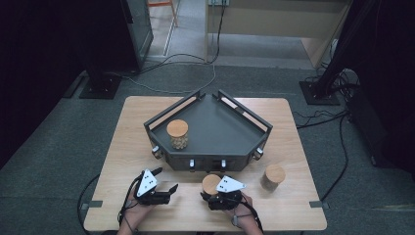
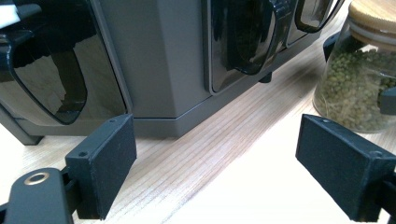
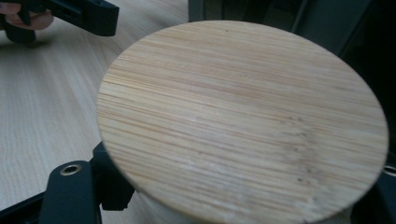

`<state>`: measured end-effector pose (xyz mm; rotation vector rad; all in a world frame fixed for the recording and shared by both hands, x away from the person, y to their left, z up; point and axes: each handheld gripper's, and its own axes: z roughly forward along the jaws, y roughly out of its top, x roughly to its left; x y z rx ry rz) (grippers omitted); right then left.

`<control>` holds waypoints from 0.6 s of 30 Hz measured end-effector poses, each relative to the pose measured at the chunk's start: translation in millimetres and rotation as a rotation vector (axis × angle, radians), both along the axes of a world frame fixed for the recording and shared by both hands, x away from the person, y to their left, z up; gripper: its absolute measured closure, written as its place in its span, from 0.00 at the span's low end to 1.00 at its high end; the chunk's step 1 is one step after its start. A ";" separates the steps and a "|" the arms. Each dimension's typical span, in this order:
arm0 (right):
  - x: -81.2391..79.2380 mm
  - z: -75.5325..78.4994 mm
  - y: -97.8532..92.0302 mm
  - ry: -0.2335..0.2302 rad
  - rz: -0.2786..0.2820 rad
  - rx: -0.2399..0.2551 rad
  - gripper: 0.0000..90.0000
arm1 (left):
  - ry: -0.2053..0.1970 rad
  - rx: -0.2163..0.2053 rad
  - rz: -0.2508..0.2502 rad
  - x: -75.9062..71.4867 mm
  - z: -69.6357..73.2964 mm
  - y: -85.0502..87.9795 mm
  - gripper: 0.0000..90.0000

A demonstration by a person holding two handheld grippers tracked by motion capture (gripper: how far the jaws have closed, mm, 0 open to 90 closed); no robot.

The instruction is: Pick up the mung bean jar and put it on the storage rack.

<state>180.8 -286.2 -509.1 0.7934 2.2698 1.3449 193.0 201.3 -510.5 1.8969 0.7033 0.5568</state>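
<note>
One jar (image 1: 177,133) on the rack (image 1: 215,128), two jars (image 1: 211,184) (image 1: 272,177) on the table (image 1: 293,147) before it, grippers (image 1: 164,182) (image 1: 214,197) nearest the person.

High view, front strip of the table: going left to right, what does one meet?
Left tool → jar with a wooden lid in the right tool → second lidded jar, standing alone.

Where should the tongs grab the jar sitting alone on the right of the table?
Probably around the round side wall of the jar, just below its bamboo lid, coming in level from the person's side. It stands upright, and the flat lid gives nothing to pinch.
</note>
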 end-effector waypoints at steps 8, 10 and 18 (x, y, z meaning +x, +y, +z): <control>-1.1 -2.0 -7.3 0.010 -0.033 0.045 0.28 | 0.000 0.012 -0.005 -0.1 0.0 -2.5 0.14; -2.0 -2.4 -7.9 0.009 -0.041 0.053 0.28 | 0.002 0.012 -0.005 0.3 -0.2 -2.4 0.14; -0.5 1.1 -4.6 0.024 -0.045 0.029 0.28 | -0.001 0.010 0.002 -0.9 0.1 -2.0 0.14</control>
